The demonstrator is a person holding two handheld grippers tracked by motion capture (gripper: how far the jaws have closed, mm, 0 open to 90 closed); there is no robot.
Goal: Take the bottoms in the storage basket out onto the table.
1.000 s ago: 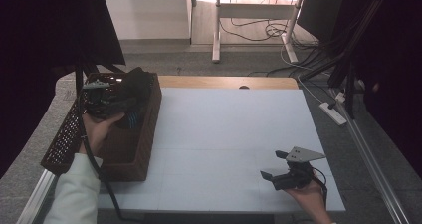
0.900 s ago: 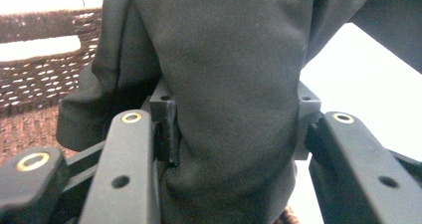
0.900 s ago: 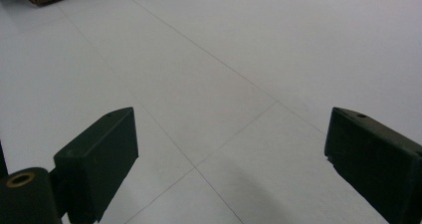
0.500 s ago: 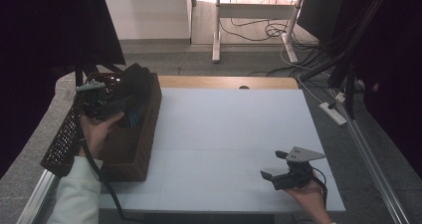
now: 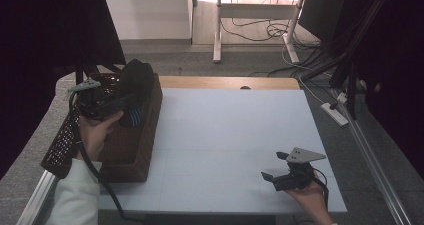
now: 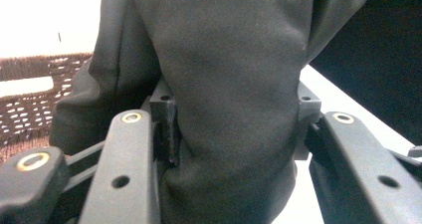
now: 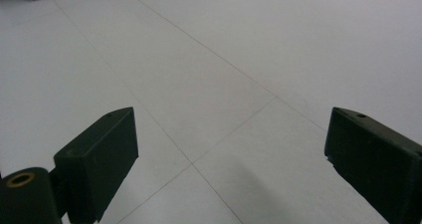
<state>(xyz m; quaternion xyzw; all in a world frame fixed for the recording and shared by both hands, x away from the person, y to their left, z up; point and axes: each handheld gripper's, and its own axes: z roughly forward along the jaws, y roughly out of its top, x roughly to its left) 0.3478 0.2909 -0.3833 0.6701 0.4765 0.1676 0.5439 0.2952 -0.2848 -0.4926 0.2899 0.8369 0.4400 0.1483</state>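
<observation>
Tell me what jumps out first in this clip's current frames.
The eye goes to the dark garment bunched over the woven basket at the table's left edge, clamped in the left claw, whose jaws press into the cloth on both sides. Next comes the right claw, open with nothing between its jaws, low over the bare white tabletop near the front right corner.
</observation>
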